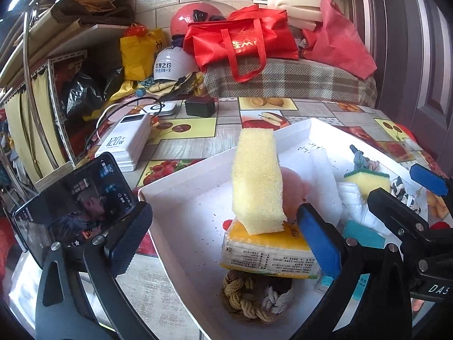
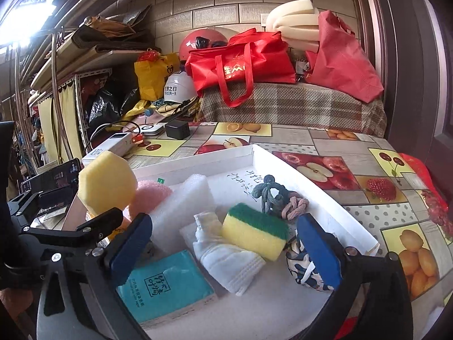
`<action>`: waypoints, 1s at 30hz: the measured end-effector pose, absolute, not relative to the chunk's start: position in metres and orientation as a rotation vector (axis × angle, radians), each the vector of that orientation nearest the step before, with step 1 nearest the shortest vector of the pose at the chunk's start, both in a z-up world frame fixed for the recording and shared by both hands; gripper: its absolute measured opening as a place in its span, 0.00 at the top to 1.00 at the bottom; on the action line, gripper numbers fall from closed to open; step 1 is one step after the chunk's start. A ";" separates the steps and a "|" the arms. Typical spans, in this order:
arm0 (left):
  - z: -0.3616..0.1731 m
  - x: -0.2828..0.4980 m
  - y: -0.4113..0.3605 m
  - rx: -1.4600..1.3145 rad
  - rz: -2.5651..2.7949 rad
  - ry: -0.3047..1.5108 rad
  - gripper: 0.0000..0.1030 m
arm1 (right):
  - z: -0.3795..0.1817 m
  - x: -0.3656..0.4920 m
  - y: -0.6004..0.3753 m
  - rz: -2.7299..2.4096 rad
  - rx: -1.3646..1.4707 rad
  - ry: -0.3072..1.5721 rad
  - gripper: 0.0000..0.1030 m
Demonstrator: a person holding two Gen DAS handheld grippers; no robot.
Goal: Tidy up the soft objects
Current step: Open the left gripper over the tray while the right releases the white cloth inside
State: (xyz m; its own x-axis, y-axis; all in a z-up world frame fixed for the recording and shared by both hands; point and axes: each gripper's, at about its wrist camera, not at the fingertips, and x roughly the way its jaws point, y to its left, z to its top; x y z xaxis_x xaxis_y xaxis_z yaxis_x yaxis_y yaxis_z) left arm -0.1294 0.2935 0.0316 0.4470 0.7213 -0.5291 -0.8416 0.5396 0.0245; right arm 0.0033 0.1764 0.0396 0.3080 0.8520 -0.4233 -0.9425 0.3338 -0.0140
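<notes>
A white tray (image 1: 175, 187) (image 2: 339, 206) on the fruit-print table holds several soft objects. In the left wrist view a yellow sponge block (image 1: 257, 181) leans on a yellow tissue pack (image 1: 269, 255), with a knotted rope (image 1: 254, 300) in front. My left gripper (image 1: 223, 238) is open around them, touching nothing. In the right wrist view my right gripper (image 2: 226, 246) is open above a green-topped sponge (image 2: 254, 231), a white sock (image 2: 229, 257), a teal tissue pack (image 2: 167, 286) and a patterned cloth (image 2: 300, 266). White foam (image 2: 184, 206), a pink puff (image 2: 150, 195) and rope knots (image 2: 271, 195) lie behind.
A phone on a stand (image 1: 76, 201) stands left of the tray. A white power bank (image 1: 127, 141) with cable and a black box (image 1: 199, 106) sit at the table's back. Red bags (image 1: 240, 39) and helmets pile up on a plaid bench behind.
</notes>
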 end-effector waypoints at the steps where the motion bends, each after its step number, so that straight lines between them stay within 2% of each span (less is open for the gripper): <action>1: 0.033 -0.131 0.291 -0.247 0.988 0.506 0.00 | 0.041 0.000 0.175 1.205 -0.277 0.353 0.00; 9: 0.043 -0.143 0.274 -0.185 1.014 0.396 0.00 | 0.046 -0.016 0.156 1.144 -0.255 0.229 0.00; 15: 0.052 -0.166 0.258 -0.173 1.001 0.251 0.00 | 0.046 -0.015 0.132 1.128 -0.184 0.252 0.00; 21: 0.052 -0.169 0.239 -0.171 0.966 0.246 0.00 | 0.047 -0.030 0.101 1.168 -0.185 0.186 0.00; 30: 0.052 -0.153 0.195 -0.112 0.795 0.279 0.00 | 0.043 -0.020 0.043 1.150 -0.191 0.215 0.00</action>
State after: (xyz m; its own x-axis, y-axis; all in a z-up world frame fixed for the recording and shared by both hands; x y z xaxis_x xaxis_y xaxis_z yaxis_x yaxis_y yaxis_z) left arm -0.1527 0.1953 0.0522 0.6659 0.6879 -0.2889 -0.7173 0.6967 0.0055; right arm -0.0204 0.0426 0.0433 0.3923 0.8807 -0.2655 -0.9171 0.3967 -0.0395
